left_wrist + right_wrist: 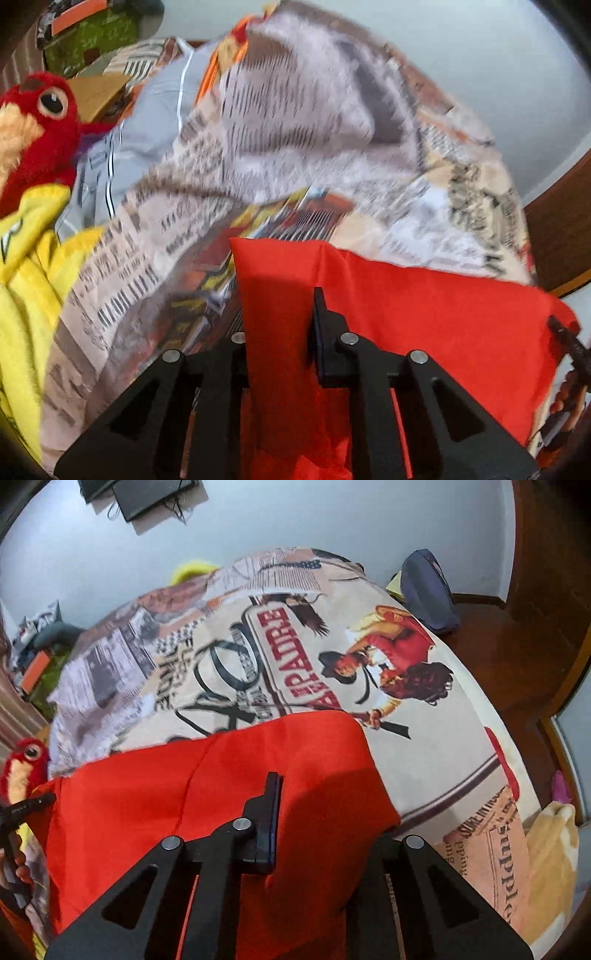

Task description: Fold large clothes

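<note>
A large red cloth (443,317) hangs stretched between my two grippers above a bed with a printed newspaper-pattern cover (288,122). My left gripper (280,317) is shut on one end of the cloth, which drapes over its left finger and hides it. In the right wrist view the red cloth (147,797) spreads to the left, and my right gripper (314,805) is shut on its other end; the cloth covers the right finger. The left gripper shows at the far left edge of that view (22,808).
A red plush bird (40,122) and a yellow garment (26,280) lie at the bed's left side, with grey clothing (147,122) behind. A dark blue bag (428,590) sits on the wooden floor (509,664) beyond the bed. A yellow blanket (550,853) lies at right.
</note>
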A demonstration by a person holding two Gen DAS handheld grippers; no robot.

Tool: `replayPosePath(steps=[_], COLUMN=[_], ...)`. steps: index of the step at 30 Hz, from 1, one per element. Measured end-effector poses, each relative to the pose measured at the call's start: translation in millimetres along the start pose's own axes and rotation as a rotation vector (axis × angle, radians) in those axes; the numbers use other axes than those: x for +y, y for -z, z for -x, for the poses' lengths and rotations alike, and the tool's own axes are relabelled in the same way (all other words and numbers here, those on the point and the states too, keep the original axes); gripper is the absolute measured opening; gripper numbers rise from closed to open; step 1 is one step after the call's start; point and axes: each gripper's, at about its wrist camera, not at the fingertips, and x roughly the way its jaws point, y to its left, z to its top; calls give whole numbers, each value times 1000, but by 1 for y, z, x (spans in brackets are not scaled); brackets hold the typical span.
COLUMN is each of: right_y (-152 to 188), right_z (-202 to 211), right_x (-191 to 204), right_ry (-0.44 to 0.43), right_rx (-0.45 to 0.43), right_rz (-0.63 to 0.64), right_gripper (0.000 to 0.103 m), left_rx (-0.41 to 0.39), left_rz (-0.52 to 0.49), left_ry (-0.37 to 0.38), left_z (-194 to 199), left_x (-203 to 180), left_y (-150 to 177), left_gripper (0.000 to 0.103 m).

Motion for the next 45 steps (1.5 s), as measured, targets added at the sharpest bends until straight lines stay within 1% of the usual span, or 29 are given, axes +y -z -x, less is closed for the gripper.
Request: replayPosePath(steps=[1, 3, 4, 5, 6, 10, 11, 12, 17, 21, 22, 23, 26, 30, 34, 41, 45], right_y=[2, 6, 7, 8, 9, 16, 19, 21, 38, 50, 54, 58, 71, 91, 111, 149, 167], right_z=[2, 9, 12, 17, 20, 47, 58, 64, 110, 140, 148, 154, 171, 187, 188, 170, 161], right_x=[-1, -2, -4, -5, -6, -11, -12, -11, -6, -1, 1, 3, 11, 15, 13, -1, -14], right_ry=[5, 32, 62, 89, 100, 108, 107, 107, 87, 68, 68, 70, 64, 76, 77, 89, 67], right_rx=[-10, -16, -9, 3, 13, 34, 36, 36, 12, -12, -21, -25, -17, -23, 7, 87, 150], right_rz=[8, 17, 20, 22, 24, 34, 40, 46, 61, 66, 73, 82, 135, 194, 222, 206, 181], right_gripper=[15, 25, 28, 35, 40, 43, 45, 48, 50, 63, 63, 64, 72, 73, 73, 73, 73], left_rx=[15, 31, 37, 43, 47, 47, 46, 43, 4, -23, -28, -35, -52, -45, -14, 94, 154], left_rz=[2, 5, 6, 5, 2, -49, -60, -79, -173, -223, -231, -239, -253, -239, -194, -101, -61], left_ry=[-12, -22, -26, -38, -46, -73, -76, -81, -94, -91, -88, -83, -83, -65, -57, -40, -1], left_z=[-5, -8, -7, -4, -1, 27, 32, 41, 88, 125, 133, 143, 163, 180, 183, 166, 155], left_x=[2, 6, 8, 9, 10, 7, 5, 2, -13, -23, -25, -26, -26, -17, -2, 29, 39], left_y=[5, 14, 18, 23, 26, 44, 48, 53, 80, 104, 110, 118, 136, 162, 186, 228, 249], left_gripper=[18, 21, 26, 30, 31, 31, 31, 32, 35, 38, 40, 44, 52, 56, 57, 57, 57])
